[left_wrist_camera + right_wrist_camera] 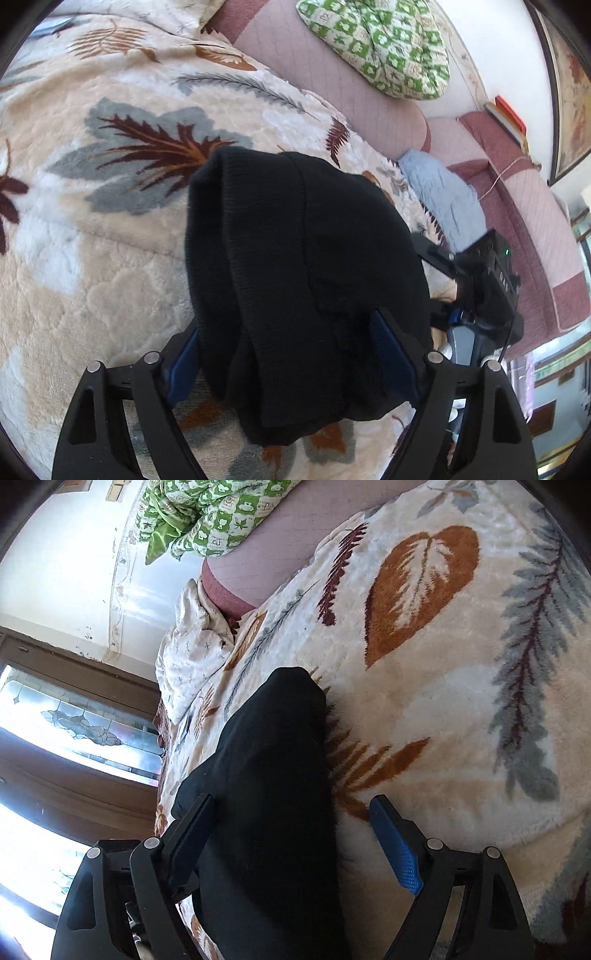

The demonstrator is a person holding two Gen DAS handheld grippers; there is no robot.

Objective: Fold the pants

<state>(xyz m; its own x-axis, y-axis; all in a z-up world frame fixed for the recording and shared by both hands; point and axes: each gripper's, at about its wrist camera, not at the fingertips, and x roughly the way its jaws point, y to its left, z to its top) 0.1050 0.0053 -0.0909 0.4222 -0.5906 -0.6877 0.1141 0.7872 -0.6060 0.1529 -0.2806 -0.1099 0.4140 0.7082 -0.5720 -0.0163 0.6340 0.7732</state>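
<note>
Pants [295, 266]: plain black knit. Blanket [110, 229] beneath pants: cream plush, leaf print in rust, maroon, grey-blue. Bedcover [332, 81] beyond blanket: dusty pink, quilted. Quilt [380, 44] on bedcover: green-white check. Gripper pads [397, 849]: blue, black frame.

A leaf-patterned blanket [110, 229] covers the bed. Beyond it lie a pink quilted headboard cushion [332, 77] and a green checked quilt [380, 48]. Left of the blanket, daylight fills a stained-glass window [74, 723].
</note>
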